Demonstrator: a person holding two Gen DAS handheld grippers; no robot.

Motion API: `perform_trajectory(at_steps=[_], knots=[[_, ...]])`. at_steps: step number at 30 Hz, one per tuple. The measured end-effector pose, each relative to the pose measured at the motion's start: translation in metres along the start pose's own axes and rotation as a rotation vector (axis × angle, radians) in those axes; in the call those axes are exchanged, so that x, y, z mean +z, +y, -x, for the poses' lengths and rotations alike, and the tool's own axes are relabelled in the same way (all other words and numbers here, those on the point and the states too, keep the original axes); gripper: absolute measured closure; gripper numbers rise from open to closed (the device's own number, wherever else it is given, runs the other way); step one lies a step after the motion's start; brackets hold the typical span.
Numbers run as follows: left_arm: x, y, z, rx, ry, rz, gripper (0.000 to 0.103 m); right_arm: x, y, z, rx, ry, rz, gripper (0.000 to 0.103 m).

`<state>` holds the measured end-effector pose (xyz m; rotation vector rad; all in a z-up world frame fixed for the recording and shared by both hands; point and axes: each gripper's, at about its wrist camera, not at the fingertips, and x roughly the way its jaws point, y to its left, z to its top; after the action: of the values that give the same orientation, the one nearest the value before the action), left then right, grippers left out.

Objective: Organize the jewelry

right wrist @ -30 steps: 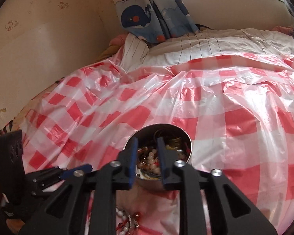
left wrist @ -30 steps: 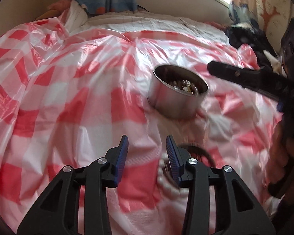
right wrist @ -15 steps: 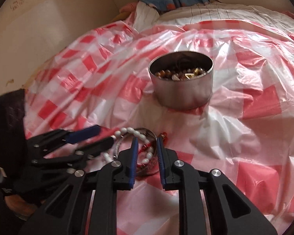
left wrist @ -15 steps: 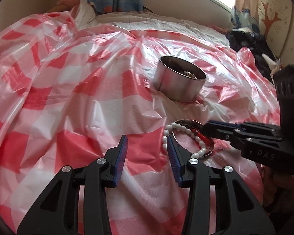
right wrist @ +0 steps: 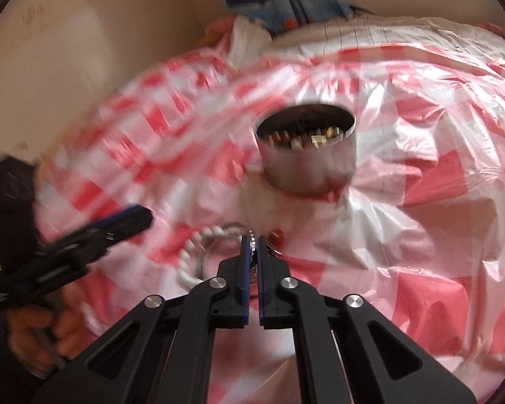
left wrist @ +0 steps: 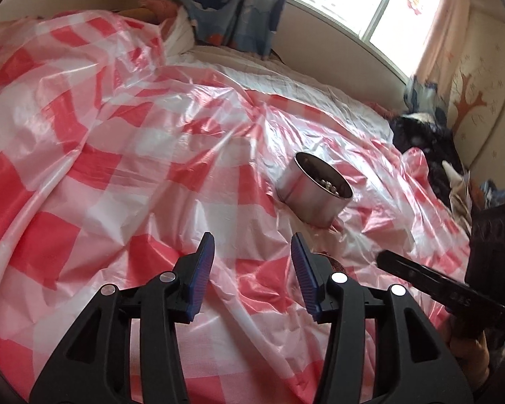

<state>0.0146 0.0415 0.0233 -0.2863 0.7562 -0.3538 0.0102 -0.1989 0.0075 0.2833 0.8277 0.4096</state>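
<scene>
A bracelet (right wrist: 193, 247) of white pearls, a silver hoop and red beads lies on the red-and-white checked plastic sheet (right wrist: 437, 175), just in front of a round metal tin (right wrist: 306, 165) holding several pieces of jewelry. My right gripper (right wrist: 251, 244) is shut on the bracelet's silver part. In the left wrist view, my left gripper (left wrist: 252, 256) hangs over bare sheet with its jaws opening and nothing between them. The tin (left wrist: 314, 198) stands beyond it. The right gripper (left wrist: 383, 257) reaches in from the right, and the bracelet is mostly hidden behind my left gripper's right finger.
The sheet covers a bed with folds and creases. A whale-print cloth (left wrist: 225, 6) hangs at the head, under a window (left wrist: 360, 3). Dark clothing (left wrist: 427, 141) is piled at the right edge. The left gripper (right wrist: 141, 217), held by a hand (right wrist: 33, 336), is blurred at the left.
My right gripper came back from over the tin, dropped to the bracelet and closed on it. My left gripper drew away from the bracelet to the left, and its jaws widened.
</scene>
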Motion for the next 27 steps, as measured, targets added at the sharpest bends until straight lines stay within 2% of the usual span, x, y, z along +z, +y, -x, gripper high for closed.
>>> perform_trajectory(at_steps=[2, 5, 9, 15, 21, 22, 23, 24, 26, 27], knots=[[-0.001, 0.001, -0.001, 0.002, 0.003, 0.001, 0.058, -0.003, -0.003, 0.015, 0.054, -0.044, -0.03, 0.103], [-0.003, -0.004, -0.004, 0.005, 0.012, -0.02, 0.058, -0.007, -0.008, 0.027, 0.069, -0.06, -0.057, 0.103], [-0.006, -0.006, -0.007, 0.005, 0.021, -0.029, 0.057, -0.008, -0.01, 0.024, 0.047, -0.025, -0.067, 0.102], [-0.008, -0.006, -0.012, -0.001, 0.027, -0.03, 0.057, -0.003, -0.008, -0.004, 0.006, 0.049, -0.053, 0.102], [-0.008, -0.007, -0.012, -0.019, 0.026, -0.022, 0.056, -0.001, -0.007, -0.016, -0.004, 0.073, -0.041, 0.101], [-0.008, -0.008, -0.012, -0.022, 0.026, -0.022, 0.056, -0.001, -0.008, -0.016, -0.007, 0.072, -0.045, 0.096], [-0.008, -0.008, -0.012, -0.025, 0.025, -0.022, 0.056, -0.001, -0.008, -0.016, -0.008, 0.07, -0.043, 0.066], [-0.007, -0.009, -0.012, -0.028, 0.024, -0.022, 0.055, -0.002, -0.006, -0.014, -0.031, 0.059, -0.029, 0.055], [-0.007, -0.009, -0.011, -0.034, 0.022, -0.019, 0.055, -0.002, -0.001, -0.015, -0.056, 0.061, -0.003, 0.057], [-0.007, -0.009, -0.011, -0.035, 0.021, -0.017, 0.054, -0.002, -0.001, -0.016, -0.052, 0.064, 0.0, 0.062]])
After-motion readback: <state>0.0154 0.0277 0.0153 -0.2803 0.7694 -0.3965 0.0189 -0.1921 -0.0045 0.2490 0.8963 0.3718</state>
